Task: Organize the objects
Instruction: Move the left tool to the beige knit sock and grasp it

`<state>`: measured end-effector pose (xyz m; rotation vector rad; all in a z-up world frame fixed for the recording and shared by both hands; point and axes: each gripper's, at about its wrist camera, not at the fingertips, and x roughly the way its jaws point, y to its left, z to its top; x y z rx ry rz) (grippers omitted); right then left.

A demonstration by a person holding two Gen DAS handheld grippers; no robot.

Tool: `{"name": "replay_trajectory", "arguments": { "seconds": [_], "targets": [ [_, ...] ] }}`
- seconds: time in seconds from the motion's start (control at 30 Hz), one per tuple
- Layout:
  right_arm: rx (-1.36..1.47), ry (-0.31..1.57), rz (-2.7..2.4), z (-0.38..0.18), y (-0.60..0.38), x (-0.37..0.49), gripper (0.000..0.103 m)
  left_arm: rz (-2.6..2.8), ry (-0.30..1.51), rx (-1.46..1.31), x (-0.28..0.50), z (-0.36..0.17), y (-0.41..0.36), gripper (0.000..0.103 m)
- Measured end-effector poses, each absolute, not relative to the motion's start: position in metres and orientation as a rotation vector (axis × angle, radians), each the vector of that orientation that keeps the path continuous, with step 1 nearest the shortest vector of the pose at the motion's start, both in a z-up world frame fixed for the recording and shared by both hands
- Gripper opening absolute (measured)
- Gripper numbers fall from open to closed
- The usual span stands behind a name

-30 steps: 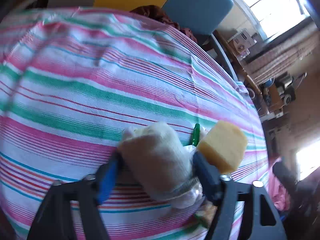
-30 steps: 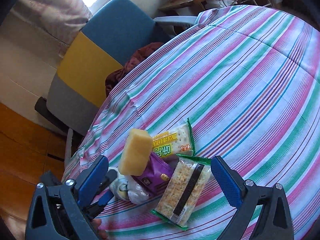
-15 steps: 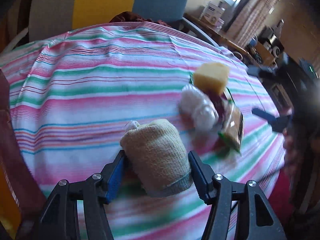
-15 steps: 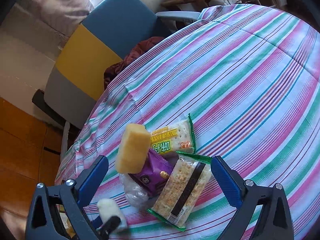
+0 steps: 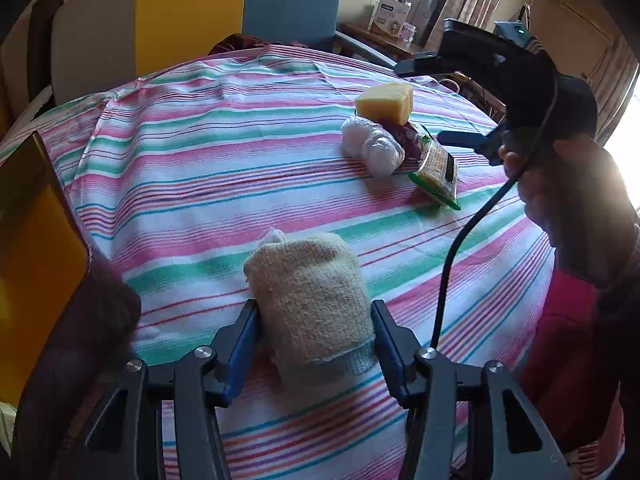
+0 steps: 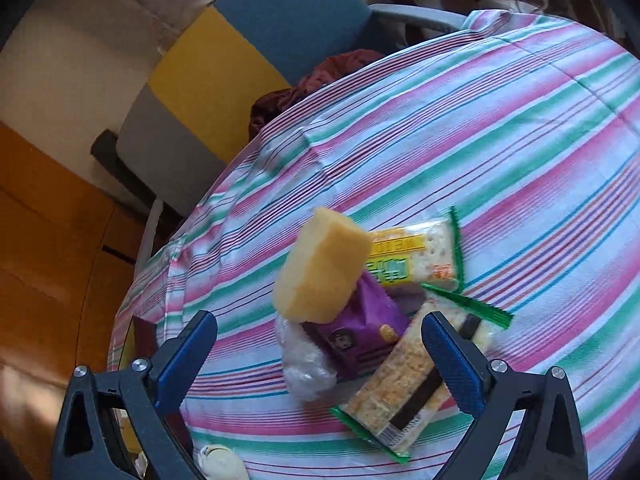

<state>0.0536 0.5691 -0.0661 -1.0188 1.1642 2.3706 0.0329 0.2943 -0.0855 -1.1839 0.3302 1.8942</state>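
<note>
A rolled beige sock (image 5: pixel 308 280) sits between the blue pads of my left gripper (image 5: pixel 314 312), low over the striped tablecloth (image 5: pixel 192 168). The jaws are closing and press its sides. A pile lies at the far right: a yellow sponge (image 5: pixel 386 104) atop a purple snack packet (image 6: pixel 360 332), a clear bag of white lumps (image 5: pixel 372 144), a green-edged cracker packet (image 5: pixel 438 168) and a yellow-labelled cracker packet (image 6: pixel 416 260). My right gripper (image 6: pixel 320 332) hangs open above this pile, touching nothing. The sock roll (image 6: pixel 220 460) peeks in at that view's bottom edge.
A blue, yellow and grey chair (image 5: pixel 292 4) stands behind the table with a dark red cloth (image 6: pixel 320 80) on its seat. A yellow-brown box (image 5: pixel 32 240) stands at the table's left edge. A person's hand (image 5: pixel 572 184) and a black cable (image 5: pixel 460 240) are on the right.
My left gripper has carried the sock away from the pile toward the near left of the table and rolled. The right gripper has drifted closer over the pile, still open.
</note>
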Motion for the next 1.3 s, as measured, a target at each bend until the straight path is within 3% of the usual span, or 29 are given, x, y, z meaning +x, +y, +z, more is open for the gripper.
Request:
{"name": "replay_trajectory", "arguments": {
  "seconds": [0.2,0.37,0.6,1.3],
  "targets": [
    [-1.08,0.981,2.361,-0.074,0.56,0.03,0.103,1.891,0.299,-1.182,0.032,-0.087,0.291,0.053],
    [-1.213,1.123,2.501,-0.087,0.543,0.005,0.103,1.887,0.268,-1.188,0.031,-0.089,0.288,0.053],
    [-1.269,1.104,2.495,-0.09,0.538,0.001,0.103,1.88,0.264,-1.199,0.031,-0.093,0.29,0.053],
    [-0.756,1.27,2.202,-0.061,0.623,0.077,0.103,1.888,0.28,-1.18,0.037,-0.092,0.293,0.053]
  ]
}}
